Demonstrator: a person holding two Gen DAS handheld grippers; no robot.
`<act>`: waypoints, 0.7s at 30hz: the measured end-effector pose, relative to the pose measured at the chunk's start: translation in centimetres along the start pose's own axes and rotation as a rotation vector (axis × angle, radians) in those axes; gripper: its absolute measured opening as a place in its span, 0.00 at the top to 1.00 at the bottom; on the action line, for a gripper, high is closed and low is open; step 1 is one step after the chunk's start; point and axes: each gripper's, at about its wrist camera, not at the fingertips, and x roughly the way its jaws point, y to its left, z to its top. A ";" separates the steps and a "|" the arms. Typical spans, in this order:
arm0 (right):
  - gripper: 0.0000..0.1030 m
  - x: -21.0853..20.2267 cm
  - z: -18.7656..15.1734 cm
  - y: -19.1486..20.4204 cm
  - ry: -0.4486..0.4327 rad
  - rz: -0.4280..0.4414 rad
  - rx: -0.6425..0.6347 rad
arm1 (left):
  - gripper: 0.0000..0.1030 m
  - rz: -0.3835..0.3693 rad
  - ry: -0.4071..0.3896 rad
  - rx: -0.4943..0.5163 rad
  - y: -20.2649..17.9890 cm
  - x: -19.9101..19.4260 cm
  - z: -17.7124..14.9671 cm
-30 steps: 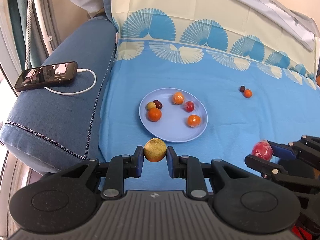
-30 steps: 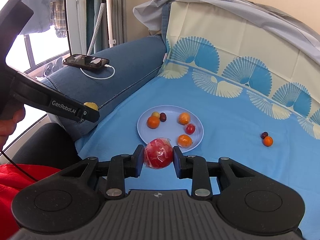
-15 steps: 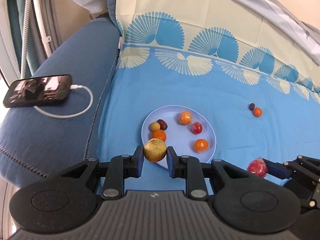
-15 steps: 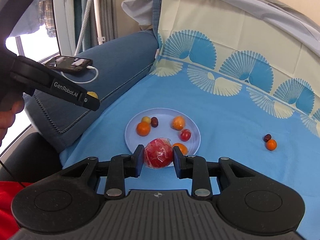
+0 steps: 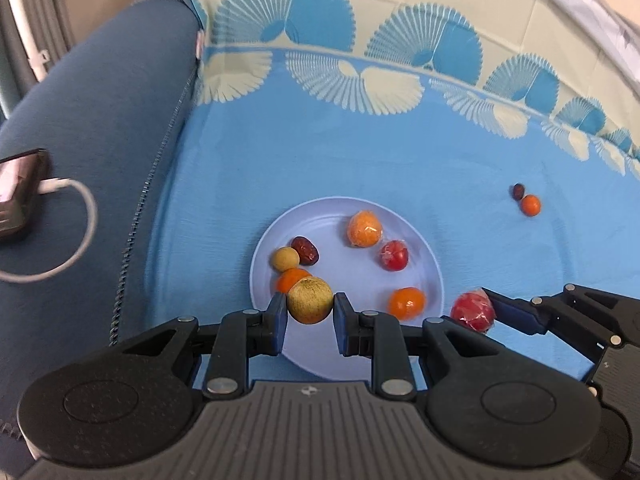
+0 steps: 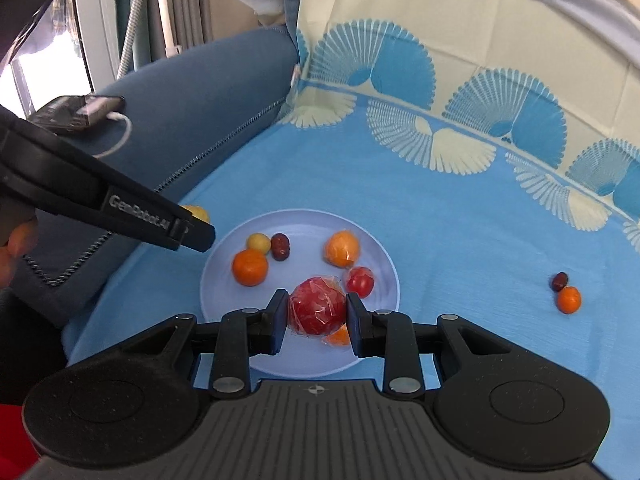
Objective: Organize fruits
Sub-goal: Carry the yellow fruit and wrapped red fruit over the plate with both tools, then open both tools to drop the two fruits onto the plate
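Holding two fruits over the round pale-blue plastic plate, I report as follows. My left gripper has its jaws closed to fruit width on a tan, rough-skinned round fruit, which hangs above the plate's near-left rim, just in front of a small orange citrus. My right gripper has its jaws likewise closed on a red round fruit wrapped in clear film, above the plate's near side. I judge both fruits light and firm but bruisable; the film wrap looks slick, so I would keep the pads on the widest girth and squeeze no harder than needed. The tan fruit's coarse skin should grip well at its equator. On the plate lie five other small fruits; a dark red oval fruit and a small orange round fruit sit touching on the blue patterned cloth, well apart to the right. Against the frame one second back, both grippers have advanced: the plate then lay well ahead of the fingers, and now each held fruit overlaps it. The black phone with white cable has slid toward the left edge of view. Neither grip has changed.
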 end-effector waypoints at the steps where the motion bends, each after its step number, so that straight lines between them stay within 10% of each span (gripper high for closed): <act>1: 0.69 0.8 0.0 -0.1 0.010 0.003 -0.001 | 0.74 0.003 0.011 0.001 0.0 0.7 0.2; 17: 0.68 8.9 -0.3 -1.7 0.117 0.049 -0.052 | 0.70 0.048 0.085 0.075 -0.6 9.4 1.8; 19: 0.54 9.1 0.1 -1.8 0.115 0.048 -0.067 | 0.21 0.056 0.059 0.093 -0.9 9.0 2.2; 21: 0.29 8.5 0.6 -1.9 0.097 0.032 -0.072 | 0.01 0.075 0.002 0.083 -0.8 7.6 2.4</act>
